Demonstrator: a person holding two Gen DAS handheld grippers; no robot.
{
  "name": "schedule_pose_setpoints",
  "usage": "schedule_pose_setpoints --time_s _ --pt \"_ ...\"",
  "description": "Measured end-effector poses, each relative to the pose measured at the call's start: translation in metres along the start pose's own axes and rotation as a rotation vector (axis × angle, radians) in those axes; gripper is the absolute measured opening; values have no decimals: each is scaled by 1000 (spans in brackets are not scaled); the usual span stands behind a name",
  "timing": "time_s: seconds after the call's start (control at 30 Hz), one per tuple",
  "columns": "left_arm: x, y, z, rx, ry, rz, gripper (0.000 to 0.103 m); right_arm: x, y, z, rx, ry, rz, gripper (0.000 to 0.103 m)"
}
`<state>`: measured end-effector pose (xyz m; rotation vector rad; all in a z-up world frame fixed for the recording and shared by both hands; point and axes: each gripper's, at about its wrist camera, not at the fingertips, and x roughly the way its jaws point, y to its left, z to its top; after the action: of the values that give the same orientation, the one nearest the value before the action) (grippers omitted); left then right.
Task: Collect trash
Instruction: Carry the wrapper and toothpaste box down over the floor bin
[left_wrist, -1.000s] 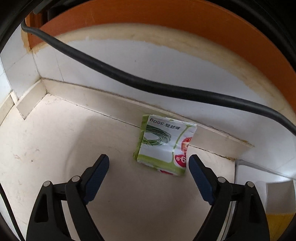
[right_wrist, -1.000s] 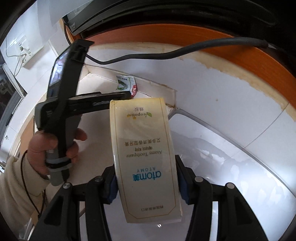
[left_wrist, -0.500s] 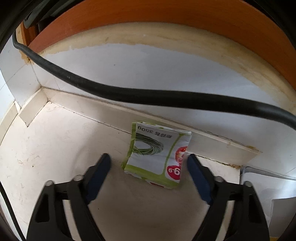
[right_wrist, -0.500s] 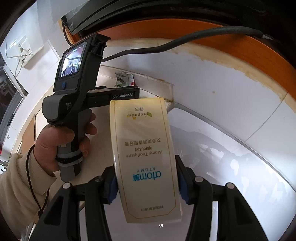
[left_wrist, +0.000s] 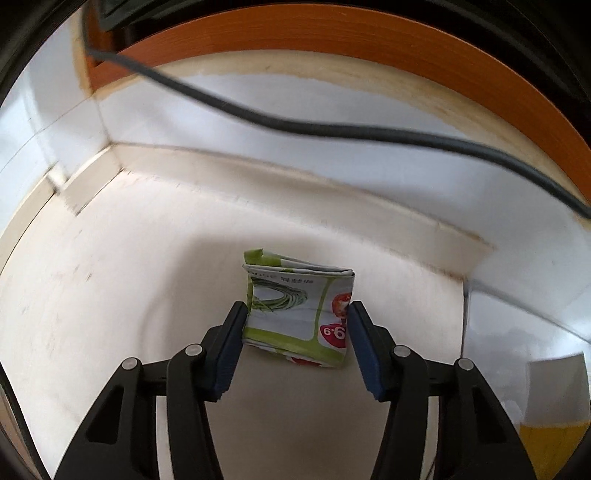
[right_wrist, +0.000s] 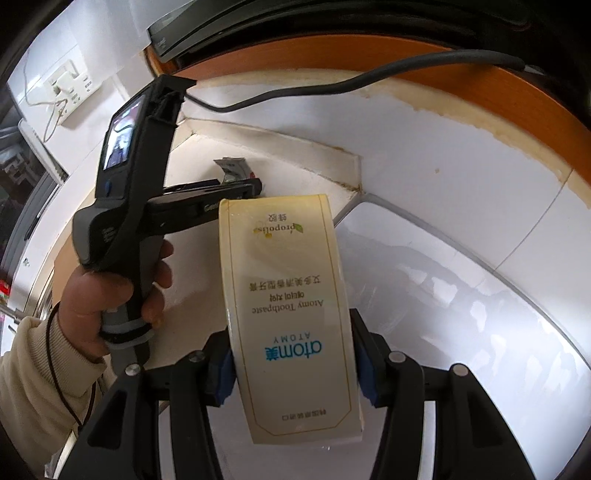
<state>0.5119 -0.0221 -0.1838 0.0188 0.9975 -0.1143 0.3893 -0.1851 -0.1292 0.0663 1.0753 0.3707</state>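
The left claw pinches a folded green wrapper standing on the desk. The right claw clamps a toothpaste box, long axis pointing forward; its near end is cut off.

The left gripper has closed from wide open onto the folded wrapper, pads touching both sides. The wrapper now sits away from the counter's back edge, its top flap raised.
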Motion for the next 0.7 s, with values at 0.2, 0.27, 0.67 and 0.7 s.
schedule_pose_setpoints --time_s 0.2,0.27,0.67,0.7 --pt "-33 13 -33 -54 3 12 53 -1 4 -11 -36 18 32 53" --pt "-51 16 -45 -77 0 11 53 -2 5 -16 -54 25 45 53" --pt "-160 10 -118 -171 -19 67 53 -14 34 -47 -166 90 148 53" --pt "-170 10 -126 -171 -16 72 53 -15 37 -50 -173 93 154 53"
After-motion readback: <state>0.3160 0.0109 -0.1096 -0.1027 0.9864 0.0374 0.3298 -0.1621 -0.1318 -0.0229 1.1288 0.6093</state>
